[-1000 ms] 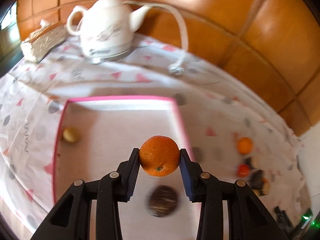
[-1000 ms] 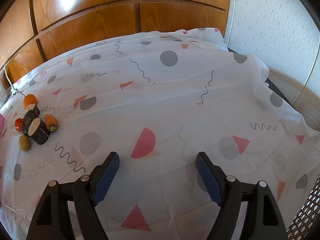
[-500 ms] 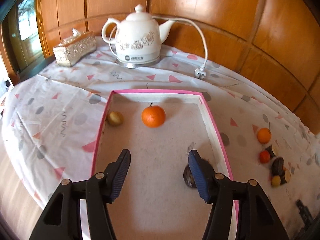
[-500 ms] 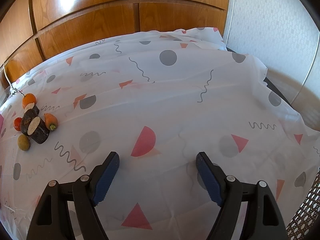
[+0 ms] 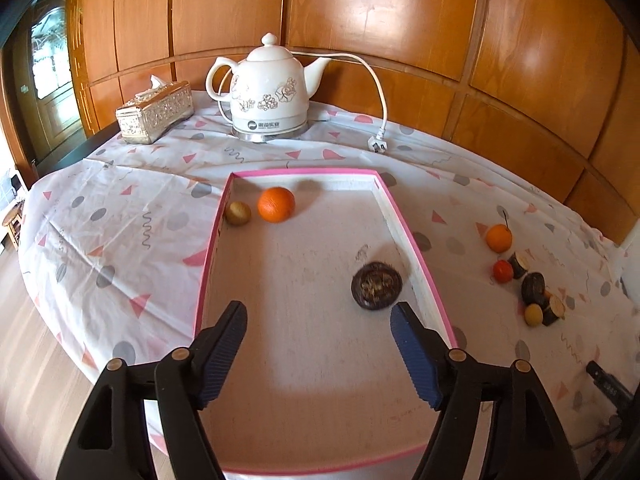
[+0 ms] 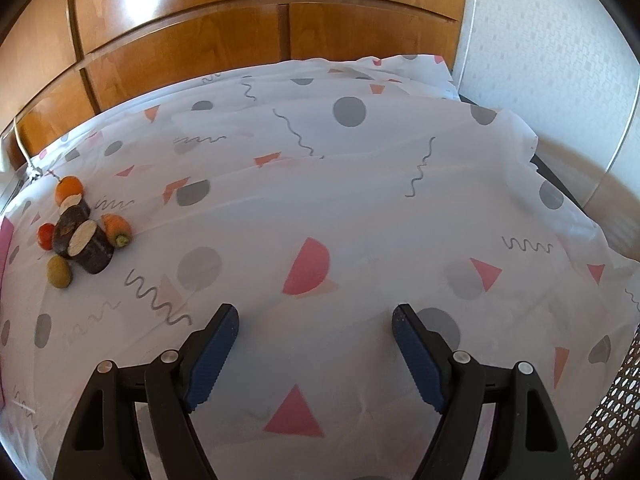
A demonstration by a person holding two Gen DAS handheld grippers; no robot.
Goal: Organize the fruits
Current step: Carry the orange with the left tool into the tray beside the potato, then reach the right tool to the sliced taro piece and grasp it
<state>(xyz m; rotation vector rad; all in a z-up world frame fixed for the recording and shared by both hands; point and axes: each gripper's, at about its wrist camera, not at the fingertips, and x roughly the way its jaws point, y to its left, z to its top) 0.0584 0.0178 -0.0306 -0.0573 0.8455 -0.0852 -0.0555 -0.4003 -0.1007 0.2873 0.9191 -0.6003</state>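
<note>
Left wrist view, left to right. Silver tissue box at far left of the counter, near the wood-panelled wall. White teapot-style kettle beside it, spout aimed right, cord looping down to a loose plug. Nearer, pink-rimmed tray, long axis running away from the camera. Inside, at the far left corner: small yellowish fruit against the left wall, orange just beside it on the right, too round to give a long axis. Further right and nearer, close to the right wall: dark round fruit, flat face up. Left hand-held gripper over the near half of the tray, jaws opening, nothing between them. Right of the tray, on the cloth: second orange with thin stem pointing up and away, small red fruit, dark cut pieces and a small yellow fruit, close together.

Right wrist view, left to right. Same cluster at left edge: dark cut logs lying diagonally, pale cut faces turned up and away; carrot-like piece touching them, green end toward the camera. Right hand-held gripper spread wide and empty over bare patterned cloth, well apart from the fruit.
</note>
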